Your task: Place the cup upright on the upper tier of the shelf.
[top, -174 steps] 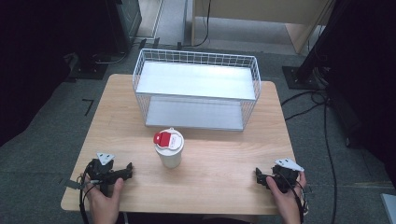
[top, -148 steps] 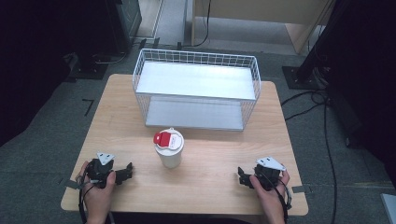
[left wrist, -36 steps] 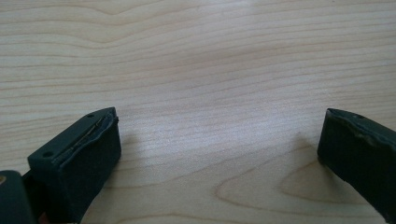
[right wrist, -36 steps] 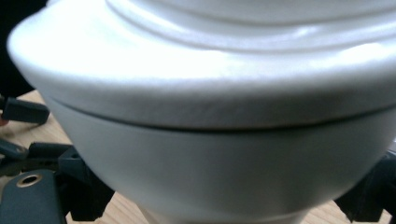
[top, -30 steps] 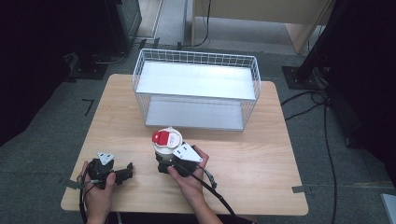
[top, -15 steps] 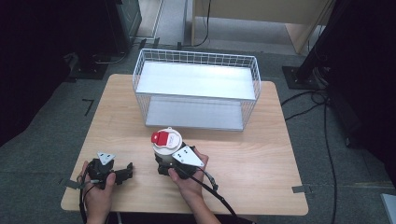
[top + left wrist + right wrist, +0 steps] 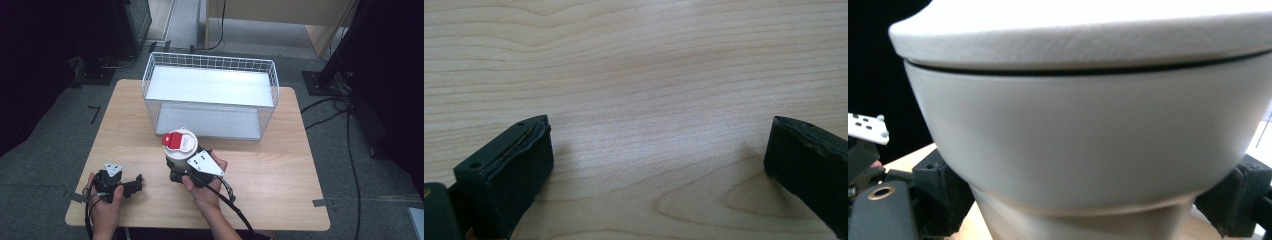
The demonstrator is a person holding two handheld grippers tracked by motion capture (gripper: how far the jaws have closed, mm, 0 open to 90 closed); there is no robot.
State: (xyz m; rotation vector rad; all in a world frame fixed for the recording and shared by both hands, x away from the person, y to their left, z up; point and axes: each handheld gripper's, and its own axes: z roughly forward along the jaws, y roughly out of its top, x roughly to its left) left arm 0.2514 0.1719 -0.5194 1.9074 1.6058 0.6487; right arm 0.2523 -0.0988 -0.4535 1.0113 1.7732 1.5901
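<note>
1. Grey carpet surrounds a pale wooden tabletop (image 7: 280, 165) with fine flowing grain, rectangular with rounded corners, set against dark equipment at the frame's edges.
2. Just left of the high view's centre is a white cup (image 7: 181, 152), round and smooth, wider near the top and narrowing toward its base.
3. Its flat white lid carries a red flap (image 7: 173, 140) on the upper left side; in the right gripper view a thin dark seam runs between lid and matte body (image 7: 1083, 145).
4. The right gripper (image 7: 187, 172), topped by a grey three-cornered plate, has its black jaws clamped on the cup's lower, narrower part, one pad at each side, having just closed in on it.
5. The left gripper (image 7: 131, 184) rests at the lower left of the high view, well apart from the cup; its jaws stand wide and released over bare wood, the padded faces looking rough and worn.
6. Beyond the cup, in the upper middle, stands a white wire basket (image 7: 210, 62), a rectangular open grid with a flat pale floor.
</note>
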